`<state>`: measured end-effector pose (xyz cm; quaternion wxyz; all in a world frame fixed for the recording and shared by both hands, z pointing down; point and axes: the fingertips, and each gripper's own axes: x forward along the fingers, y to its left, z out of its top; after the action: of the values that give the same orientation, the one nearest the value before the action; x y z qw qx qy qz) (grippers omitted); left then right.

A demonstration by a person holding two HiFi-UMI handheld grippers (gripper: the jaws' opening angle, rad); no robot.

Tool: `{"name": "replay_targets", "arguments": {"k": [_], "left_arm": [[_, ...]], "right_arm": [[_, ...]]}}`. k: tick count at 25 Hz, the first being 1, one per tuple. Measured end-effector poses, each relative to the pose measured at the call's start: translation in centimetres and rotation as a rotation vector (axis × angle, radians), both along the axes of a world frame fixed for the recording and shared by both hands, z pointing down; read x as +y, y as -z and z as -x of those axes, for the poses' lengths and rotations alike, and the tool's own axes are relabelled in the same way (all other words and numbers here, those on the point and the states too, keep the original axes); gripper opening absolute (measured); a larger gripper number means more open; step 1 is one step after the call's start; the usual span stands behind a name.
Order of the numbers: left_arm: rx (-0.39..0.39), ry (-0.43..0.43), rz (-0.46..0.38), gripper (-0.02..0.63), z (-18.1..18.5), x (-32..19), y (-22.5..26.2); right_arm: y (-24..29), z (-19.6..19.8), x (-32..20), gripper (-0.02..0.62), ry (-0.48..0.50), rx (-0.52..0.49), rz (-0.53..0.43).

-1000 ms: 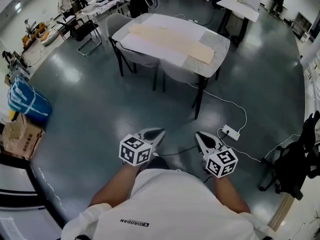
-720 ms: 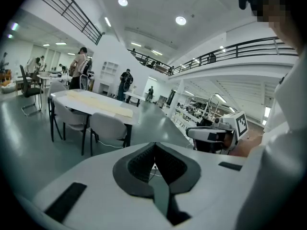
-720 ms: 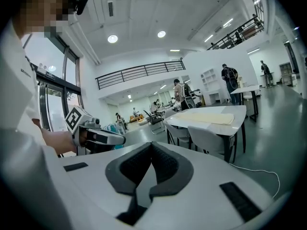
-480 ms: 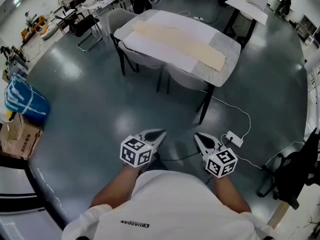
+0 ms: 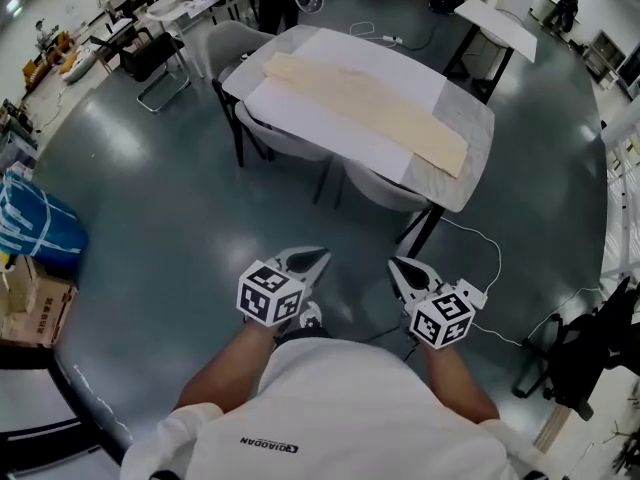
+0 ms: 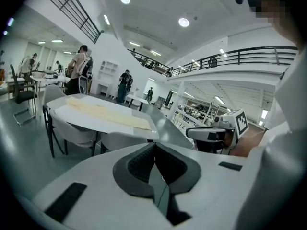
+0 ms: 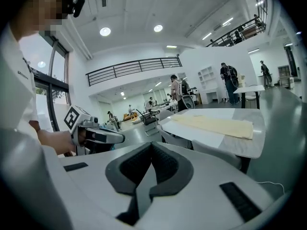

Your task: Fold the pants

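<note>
Though the left gripper and right gripper are pinched closed, empty, long cream pants lie flat on the white rectangular table; glossy grey floor all round.

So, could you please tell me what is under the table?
Two pale chairs are tucked under the table, along its near edge, between dark legs. The tabletop covers most of their seats and the floor beneath its middle.
</note>
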<state>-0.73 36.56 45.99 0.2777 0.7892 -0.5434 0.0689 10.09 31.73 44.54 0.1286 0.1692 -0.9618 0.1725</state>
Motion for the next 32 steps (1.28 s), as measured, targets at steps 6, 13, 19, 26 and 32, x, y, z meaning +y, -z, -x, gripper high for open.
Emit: {"name": "replay_targets", "arguments": {"k": [6, 13, 19, 26, 32], "left_arm": [[0.013, -0.027, 0.005, 0.029, 7.8, -2.6, -0.9], [0.048, -0.014, 0.039, 0.029, 12.9, -3.5, -2.3], [0.065, -0.006, 0.042, 0.029, 15.7, -5.2, -2.6], [0.079, 0.022, 0.055, 0.029, 18.3, -8.3, -4.0], [0.039, 0.008, 0.043, 0.029, 21.2, -14.9, -4.0]], "right_arm": [[-1.5, 8.1, -2.0, 0.020, -0.007, 0.034, 0.014], [-0.8, 13.5, -3.8, 0.020, 0.006, 0.057, -0.005], [-1.4, 16.2, -5.3, 0.020, 0.012, 0.069, 0.019], [-2.3, 20.1, -9.5, 0.020, 0.043, 0.048, 0.032], [-2.8, 22.8, -16.1, 0.020, 0.030, 0.012, 0.026]]}}
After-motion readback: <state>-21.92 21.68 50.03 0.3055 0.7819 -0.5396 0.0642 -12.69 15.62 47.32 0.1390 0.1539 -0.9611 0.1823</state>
